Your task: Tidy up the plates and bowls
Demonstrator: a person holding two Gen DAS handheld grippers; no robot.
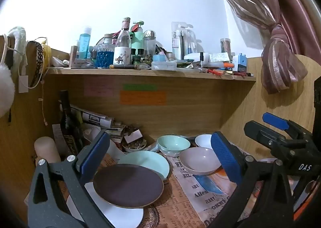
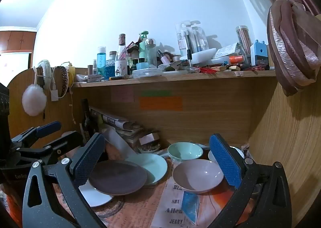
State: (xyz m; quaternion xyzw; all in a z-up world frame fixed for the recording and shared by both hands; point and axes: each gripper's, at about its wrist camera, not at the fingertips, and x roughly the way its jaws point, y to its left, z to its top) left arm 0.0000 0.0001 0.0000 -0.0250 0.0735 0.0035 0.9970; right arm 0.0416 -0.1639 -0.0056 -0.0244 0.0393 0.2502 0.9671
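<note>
Both grippers hovered above the newspaper-covered desk [image 2: 176, 204], empty and pointing roughly level toward the crockery. The left gripper [image 1: 158, 159] had its jaws spread as wide as they go, nothing between the ribbed blue pads; the right gripper [image 2: 160, 163] stood the same way, wide and bare. That stance reads as an approach, before any piece was chosen.

The pink bowl [image 2: 197, 175] serves as the landmark. It sat on the newsprint near the front, shallow, glossy and smooth-rimmed, probably glazed ceramic. Just behind it stood the mint-green bowl [image 2: 185, 151], deeper and raised on a small foot. To the right of the pink bowl, partly hidden by a blue pad, was a white bowl [image 1: 203, 140]. Left of the pink bowl lay three plates in a loose overlapping fan: a mint-green plate [image 2: 154, 164] furthest back, a dark brown plate [image 2: 117, 177] with a matte face and thin pale rim lapping over it, and a white plate [image 2: 94, 193] lowest and nearest. The fanned lie looks like scattering rather than stacking, so the sorting seemed not yet begun.

Behind and to the left of the pink bowl, a small patterned dish [image 1: 134, 146] held brownish bits, too small to identify.
</note>
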